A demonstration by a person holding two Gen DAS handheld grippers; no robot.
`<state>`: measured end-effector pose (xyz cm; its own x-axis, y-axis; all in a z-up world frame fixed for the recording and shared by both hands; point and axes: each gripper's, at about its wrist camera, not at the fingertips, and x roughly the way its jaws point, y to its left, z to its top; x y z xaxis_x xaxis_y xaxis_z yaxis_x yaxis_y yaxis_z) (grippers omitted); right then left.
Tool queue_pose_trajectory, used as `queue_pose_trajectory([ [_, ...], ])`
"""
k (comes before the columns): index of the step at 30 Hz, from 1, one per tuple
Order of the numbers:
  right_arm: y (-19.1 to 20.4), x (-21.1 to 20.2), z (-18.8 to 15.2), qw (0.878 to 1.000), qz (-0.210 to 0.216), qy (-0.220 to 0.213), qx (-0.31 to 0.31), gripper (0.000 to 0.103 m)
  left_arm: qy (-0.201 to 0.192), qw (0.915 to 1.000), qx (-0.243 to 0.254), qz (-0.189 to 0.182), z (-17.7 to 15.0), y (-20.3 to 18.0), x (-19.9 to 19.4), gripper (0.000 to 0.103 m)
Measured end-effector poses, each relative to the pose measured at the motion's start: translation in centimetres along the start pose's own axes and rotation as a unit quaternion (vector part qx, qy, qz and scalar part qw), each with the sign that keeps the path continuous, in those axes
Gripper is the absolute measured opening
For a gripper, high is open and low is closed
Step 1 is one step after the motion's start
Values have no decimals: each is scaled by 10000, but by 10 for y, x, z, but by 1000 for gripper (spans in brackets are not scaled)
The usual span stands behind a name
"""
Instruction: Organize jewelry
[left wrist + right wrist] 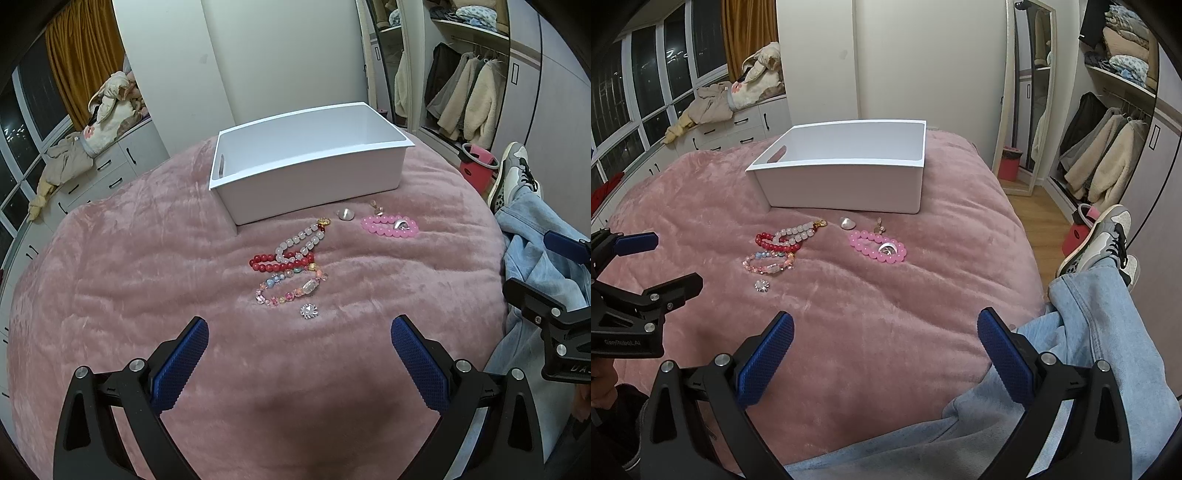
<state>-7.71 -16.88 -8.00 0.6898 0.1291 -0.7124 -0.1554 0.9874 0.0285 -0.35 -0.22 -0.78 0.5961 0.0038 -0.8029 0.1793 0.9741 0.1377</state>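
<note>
- Since each piece is small, light and beaded on a cord, I judge the bracelets will drape limply when lifted; a pinch across one run of beads, not the open loop, looks soundest.
- Round beads appear glossy and may slip between the pads; the plush blanket [129, 277] gives underneath, so a low approach seems called for.
- Loose small pieces, namely the silver flower charm [308, 311] and the pale shell-like piece [346, 214], are judged hardest to take hold of.
- Location: all jewelry lies on the bed, near side of the white bin [310, 162], which shows nothing inside from these views.
- Appearance: a red bracelet [269, 264] overlaps a white bracelet [299, 242]; a multicolour bracelet [291, 288] lies just nearer, touching them.
- A pink bracelet [877, 247] lies apart to the right, a silvery piece resting on it, a small tan charm [879, 225] at its far edge.
- Left gripper [299, 354]: spread wide, holding nothing, nearest the flower charm.
- Right gripper [886, 350]: spread wide, holding nothing, near edge of the bed.
</note>
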Motion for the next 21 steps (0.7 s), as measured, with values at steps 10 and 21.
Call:
queue_pose_trajectory([
  [10, -2, -1, -3, 10000, 23, -13, 7, 98, 20, 10000, -19, 14, -3, -1, 0, 100],
  [21, -3, 0, -5, 10000, 21, -10, 24, 98, 45, 10000, 6, -8, -7, -6, 2, 100],
])
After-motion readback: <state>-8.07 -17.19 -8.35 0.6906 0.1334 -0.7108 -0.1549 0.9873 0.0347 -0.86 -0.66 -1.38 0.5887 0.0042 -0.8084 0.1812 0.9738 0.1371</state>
